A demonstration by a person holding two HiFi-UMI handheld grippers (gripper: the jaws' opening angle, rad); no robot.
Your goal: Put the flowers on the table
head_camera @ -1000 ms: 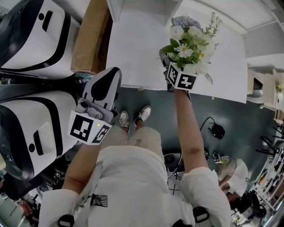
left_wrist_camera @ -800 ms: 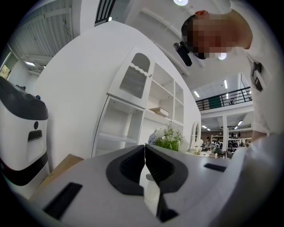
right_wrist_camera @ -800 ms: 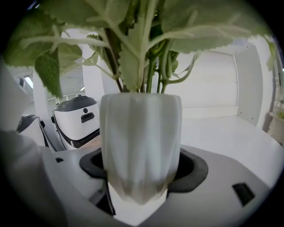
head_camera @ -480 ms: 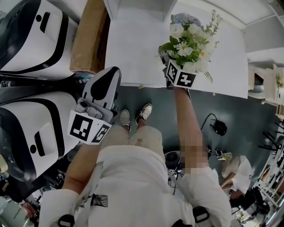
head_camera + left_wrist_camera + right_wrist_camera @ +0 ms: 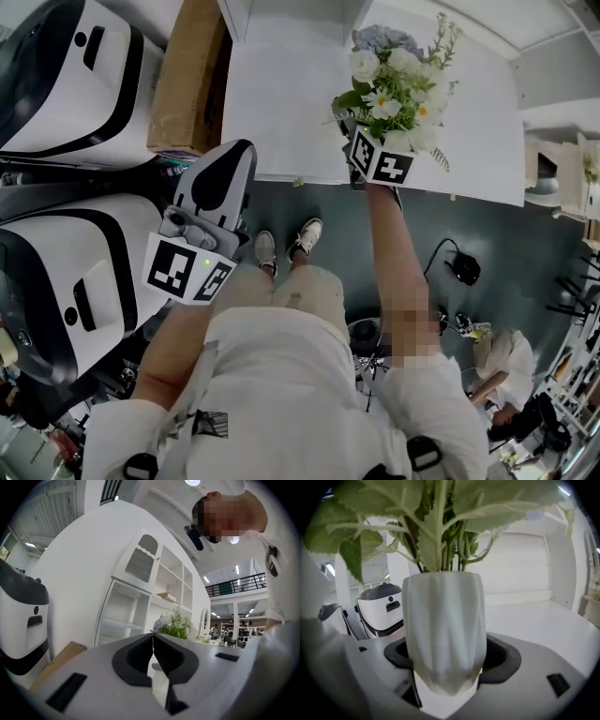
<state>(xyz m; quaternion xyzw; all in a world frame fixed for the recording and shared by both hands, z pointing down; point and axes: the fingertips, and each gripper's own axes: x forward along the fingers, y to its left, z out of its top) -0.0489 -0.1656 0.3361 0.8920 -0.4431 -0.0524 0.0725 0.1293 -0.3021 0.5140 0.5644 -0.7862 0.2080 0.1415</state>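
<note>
Close to the body, the left tool (image 5: pixel 153 641) hangs with jaws together, empty. The outstretched right tool (image 5: pixel 444 666) clamps the white vase (image 5: pixel 443 616) of flowers (image 5: pixel 394 80) upright above the near edge of the surface (image 5: pixel 281 112), which spreads ahead and beneath.

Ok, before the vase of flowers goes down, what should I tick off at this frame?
1. Grip: right gripper is shut on the vase, with a jaw against each side. Ok.
2. Load: the stems of the flowers sit inside the vase. Ok.
3. Landing spot: the table is bare around the flowers. Ok.
4. Vase base fully past the table's near edge: the flowers hide it in the head view. Cannot tell.
5. Height of the vase above the table: cannot tell.
6. Left gripper is shut, empty and away from the table. Ok.
</note>
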